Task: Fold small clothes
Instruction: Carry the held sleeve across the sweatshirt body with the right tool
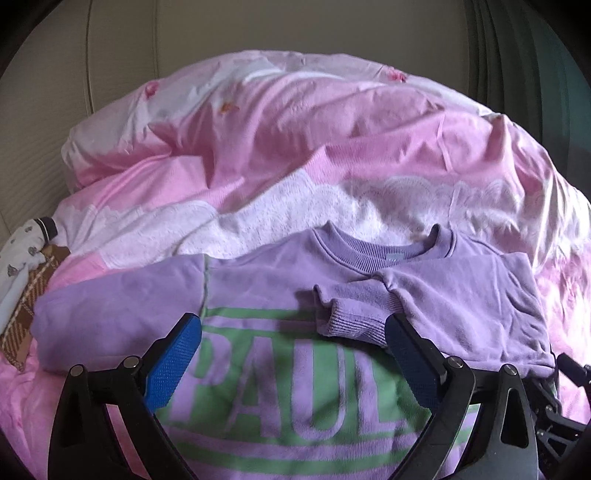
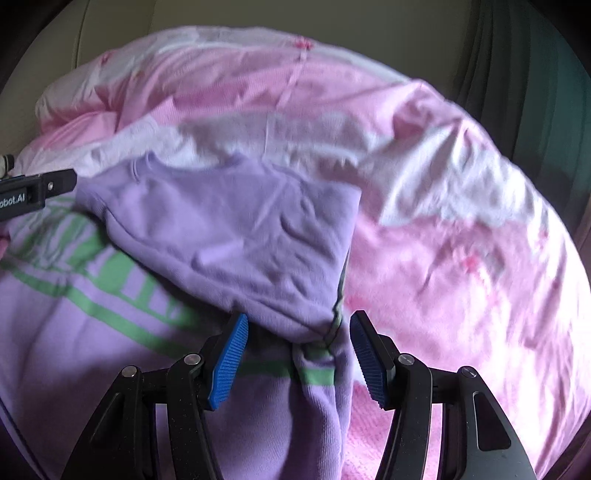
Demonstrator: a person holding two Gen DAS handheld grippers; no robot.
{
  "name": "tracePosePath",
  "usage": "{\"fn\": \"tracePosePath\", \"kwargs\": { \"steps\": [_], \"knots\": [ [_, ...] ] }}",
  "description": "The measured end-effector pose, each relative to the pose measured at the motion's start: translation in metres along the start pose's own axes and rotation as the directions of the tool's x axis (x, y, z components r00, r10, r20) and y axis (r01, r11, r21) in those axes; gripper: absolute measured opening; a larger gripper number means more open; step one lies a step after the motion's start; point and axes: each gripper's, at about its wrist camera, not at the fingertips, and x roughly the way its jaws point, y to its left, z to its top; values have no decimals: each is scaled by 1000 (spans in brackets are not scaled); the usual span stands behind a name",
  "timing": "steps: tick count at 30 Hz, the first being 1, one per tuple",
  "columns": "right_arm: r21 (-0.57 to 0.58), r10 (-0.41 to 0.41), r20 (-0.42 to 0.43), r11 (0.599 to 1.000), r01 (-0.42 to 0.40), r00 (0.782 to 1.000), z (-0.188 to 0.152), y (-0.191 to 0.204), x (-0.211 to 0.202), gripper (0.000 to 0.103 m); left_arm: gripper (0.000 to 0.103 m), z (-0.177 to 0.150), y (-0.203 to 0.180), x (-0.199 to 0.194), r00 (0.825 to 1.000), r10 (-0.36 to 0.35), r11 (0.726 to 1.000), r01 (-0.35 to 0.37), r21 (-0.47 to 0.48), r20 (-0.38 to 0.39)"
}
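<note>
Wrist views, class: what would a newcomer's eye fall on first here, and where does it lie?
First, the lilac sweatshirt with big green lettering, spread front-up on the pink quilt, one sleeve folded across its chest. Next, the blue-padded left tongs open above the lettering, and the right tongs open astride the sweatshirt's bunched side edge.

Rumpled pink-and-white duvet point(image 1: 288, 147) across the bed. Beige padded headboard point(image 1: 258, 26) far behind. Dark curtain point(image 1: 517, 55) at far right.
</note>
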Motion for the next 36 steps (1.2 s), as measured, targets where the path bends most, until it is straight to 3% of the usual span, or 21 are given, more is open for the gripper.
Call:
{"fn": "tracePosePath", "kwargs": {
  "steps": [3, 6, 9, 14, 20, 27, 31, 36],
  "knots": [
    [21, -16, -30, 1000, 17, 999, -3, -9, 11, 57, 101, -3, 0, 11, 999, 19, 1000, -19, 1, -27],
    [129, -27, -55, 991, 34, 998, -7, -31, 19, 57, 101, -8, 5, 27, 993, 92, 996, -93, -9, -77],
    [189, -15, -81, 982, 31, 997, -13, -44, 24, 57, 101, -15, 14, 35, 990, 91, 994, -96, -43, -107],
    [195, -33, -72, 980, 46, 997, -18, -44, 9, 57, 101, -18, 19, 25, 990, 102, 994, -106, -37, -97],
    [233, 9, -56, 973, 4, 998, -25, -43, -20, 57, 101, -17, 32, -14, 997, 69, 997, -71, -24, -46],
    [181, 66, 72, 980, -78, 995, -13, 1, -71, 57, 101, -24, 93, -61, 994, 109, 991, -108, -75, 5],
    [134, 118, 119, 982, -134, 986, 2, 45, -89, 57, 101, -32, 149, -74, 989, 146, 980, -142, -139, 15],
    [128, 171, 175, 973, -194, 970, 15, 101, -104, 57, 101, -44, 223, -84, 987, 149, 963, -131, -234, 62]
  ]
}}
